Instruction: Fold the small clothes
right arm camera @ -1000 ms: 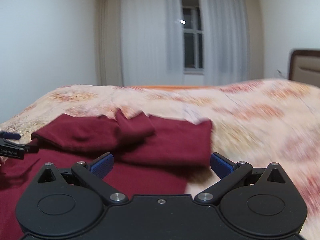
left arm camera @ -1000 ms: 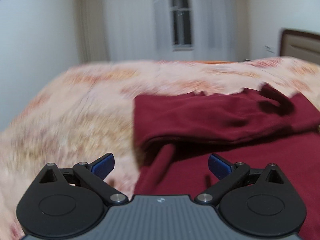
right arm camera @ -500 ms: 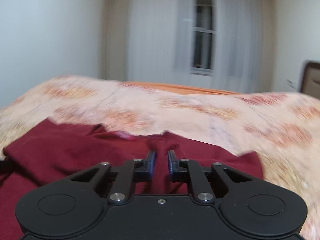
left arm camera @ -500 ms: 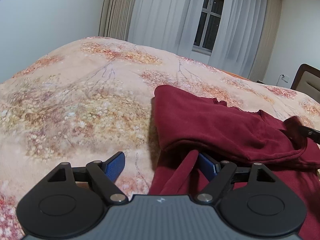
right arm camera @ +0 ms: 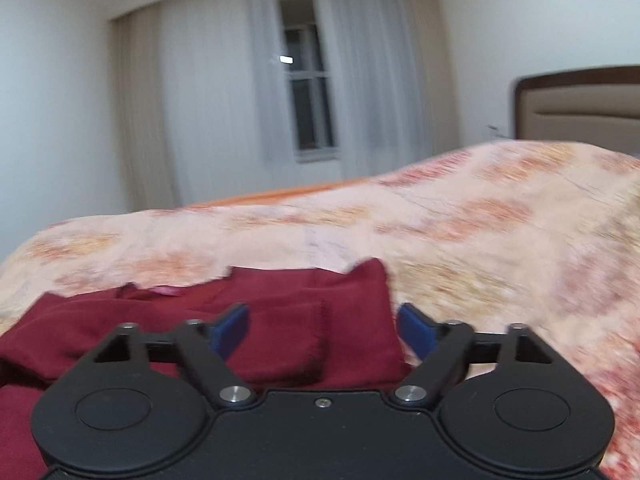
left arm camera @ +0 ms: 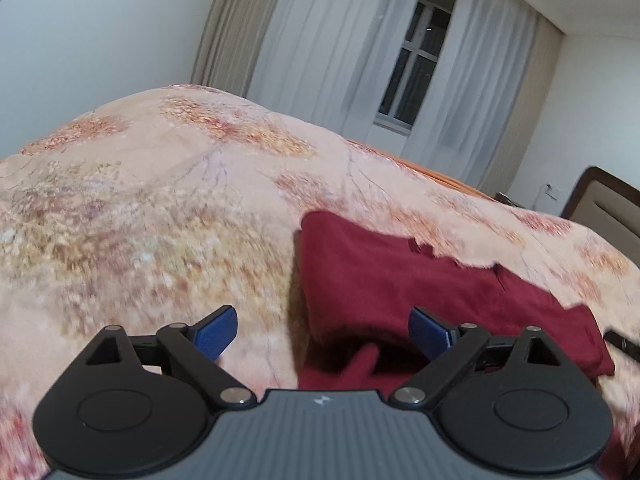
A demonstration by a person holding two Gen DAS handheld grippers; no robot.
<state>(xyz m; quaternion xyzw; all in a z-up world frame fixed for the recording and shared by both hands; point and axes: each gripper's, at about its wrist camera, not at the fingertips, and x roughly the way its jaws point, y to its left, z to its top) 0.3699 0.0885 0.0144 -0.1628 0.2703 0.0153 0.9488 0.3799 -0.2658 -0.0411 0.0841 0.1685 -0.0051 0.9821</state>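
Observation:
A dark red garment (left arm camera: 400,280) lies partly folded on the floral bedspread (left arm camera: 140,220). My left gripper (left arm camera: 322,330) is open and empty, just above the garment's left folded edge. In the right wrist view the same red garment (right arm camera: 288,332) lies with a folded flap on top. My right gripper (right arm camera: 322,326) is open and empty, straddling the garment's right edge. A black tip of the right gripper (left arm camera: 622,344) shows at the far right of the left wrist view.
The bedspread (right arm camera: 480,240) stretches widely around the garment. A padded headboard (right arm camera: 580,104) stands at the right. Curtains and a window (left arm camera: 416,60) are behind the bed. White walls lie to the left.
My right gripper was shut half a second ago and has now opened, having moved toward the garment's right edge. My left gripper stayed open and lifted slightly, tilting its view upward.

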